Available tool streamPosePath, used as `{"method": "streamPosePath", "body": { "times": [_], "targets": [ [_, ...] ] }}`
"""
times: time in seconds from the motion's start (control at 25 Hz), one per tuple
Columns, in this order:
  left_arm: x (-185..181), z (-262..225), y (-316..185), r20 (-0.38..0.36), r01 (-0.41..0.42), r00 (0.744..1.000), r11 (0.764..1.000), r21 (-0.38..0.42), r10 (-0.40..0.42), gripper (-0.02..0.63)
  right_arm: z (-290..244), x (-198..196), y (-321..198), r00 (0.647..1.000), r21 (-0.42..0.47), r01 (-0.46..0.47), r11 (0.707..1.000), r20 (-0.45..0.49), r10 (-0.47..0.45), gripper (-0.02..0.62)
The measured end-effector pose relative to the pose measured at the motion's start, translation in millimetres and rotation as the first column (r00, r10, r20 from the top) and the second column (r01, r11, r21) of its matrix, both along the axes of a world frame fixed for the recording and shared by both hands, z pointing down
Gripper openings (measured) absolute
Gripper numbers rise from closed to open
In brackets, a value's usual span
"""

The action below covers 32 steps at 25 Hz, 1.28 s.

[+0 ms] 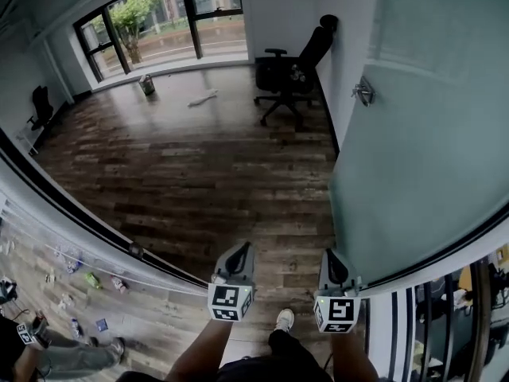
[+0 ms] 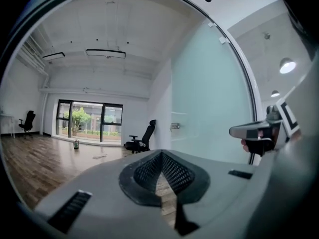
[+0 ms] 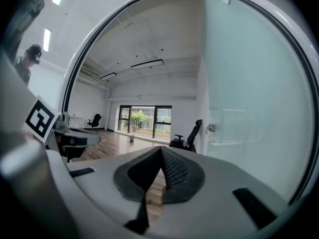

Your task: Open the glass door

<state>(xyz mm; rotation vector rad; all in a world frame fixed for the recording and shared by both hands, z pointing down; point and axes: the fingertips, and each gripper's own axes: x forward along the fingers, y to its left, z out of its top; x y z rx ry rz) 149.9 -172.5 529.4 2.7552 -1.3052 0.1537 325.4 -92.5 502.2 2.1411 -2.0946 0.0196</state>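
1. The frosted pale-green glass door [image 1: 421,134] stands swung into the room, ahead and to the right of the right gripper [image 1: 332,255]. I'd judge the opening done.
2. Its small metal handle [image 1: 363,92] sits well ahead of that gripper. The next move should only be to walk through.
3. The right gripper and the left gripper [image 1: 238,251] both have their jaws pressed together, with nothing held.
4. There is no readable writing, only the grippers' square markers.

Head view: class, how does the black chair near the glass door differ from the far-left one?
The near chair stands by the glass door; the far chair stands by the left wall. The near chair shows headrest and armrests; the far chair is too small to tell. Both are black.
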Motion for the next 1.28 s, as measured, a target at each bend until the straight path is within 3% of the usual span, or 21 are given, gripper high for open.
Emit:
{"method": "streamPosePath", "body": {
  "times": [0.24,0.52,0.84,1.28],
  "targets": [
    [-89,-11,99,-0.018,0.006,1.0,1.0,0.0,-0.006,0.003,-15,-79,99,0.999,0.015,-0.042,0.999,-0.026,0.042,0.015],
    [-151,-23,190,-0.028,-0.009,1.0,1.0,0.029,0.01,0.003,-25,-139,188,0.998,0.038,-0.049,0.998,-0.035,0.05,0.015],
    [-155,-39,264,-0.028,-0.032,0.999,0.998,0.047,0.033,0.003,-29,-158,259,0.999,0.044,-0.034,0.998,-0.008,0.035,0.015],
    [-129,-49,362,-0.012,-0.004,1.0,0.998,0.055,0.004,0.003,-36,-141,342,0.999,0.058,0.031,0.998,-0.022,-0.029,0.015]
  ]
}}
